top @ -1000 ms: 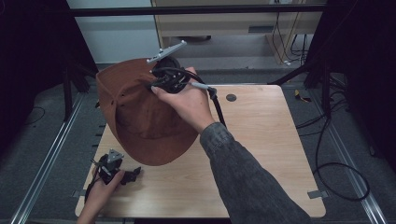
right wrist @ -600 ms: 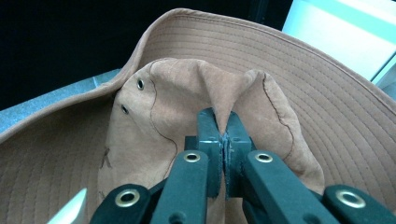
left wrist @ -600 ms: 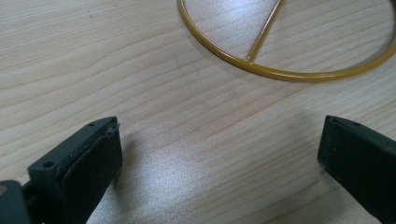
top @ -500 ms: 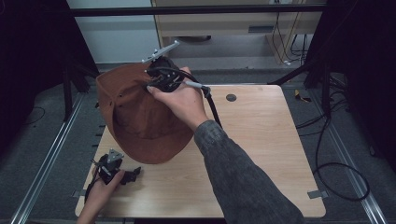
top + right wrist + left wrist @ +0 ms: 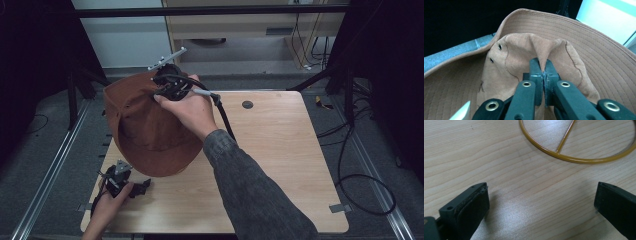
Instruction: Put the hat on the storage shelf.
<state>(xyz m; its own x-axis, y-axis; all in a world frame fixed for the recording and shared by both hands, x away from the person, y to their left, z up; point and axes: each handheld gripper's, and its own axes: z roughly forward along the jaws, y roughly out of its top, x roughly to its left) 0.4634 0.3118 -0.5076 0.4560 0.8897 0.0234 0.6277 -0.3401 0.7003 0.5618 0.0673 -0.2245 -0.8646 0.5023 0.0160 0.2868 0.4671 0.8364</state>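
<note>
A brown bucket hat (image 5: 145, 127) hangs over the table's left side, lifted by its crown. My right gripper (image 5: 167, 85) is shut on a pinched fold of that crown; in the right gripper view the jaws meet on the cloth of the hat (image 5: 524, 50), with the wide stitched brim behind. My left gripper (image 5: 142, 186) rests low at the table's front left corner, jaws wide apart. In the left gripper view its gripper (image 5: 541, 202) holds nothing over the bare wood, and a thin yellow ring with a spoke (image 5: 574, 158) lies just ahead.
The wooden table (image 5: 280, 150) has a dark round hole (image 5: 247, 104) near its far edge. Metal rails run along the floor on both sides, and loose cables (image 5: 360, 180) lie to the right. A dark frame bar crosses above the far edge.
My right gripper has carried the hat up and toward the far left. The left gripper has stayed put.
</note>
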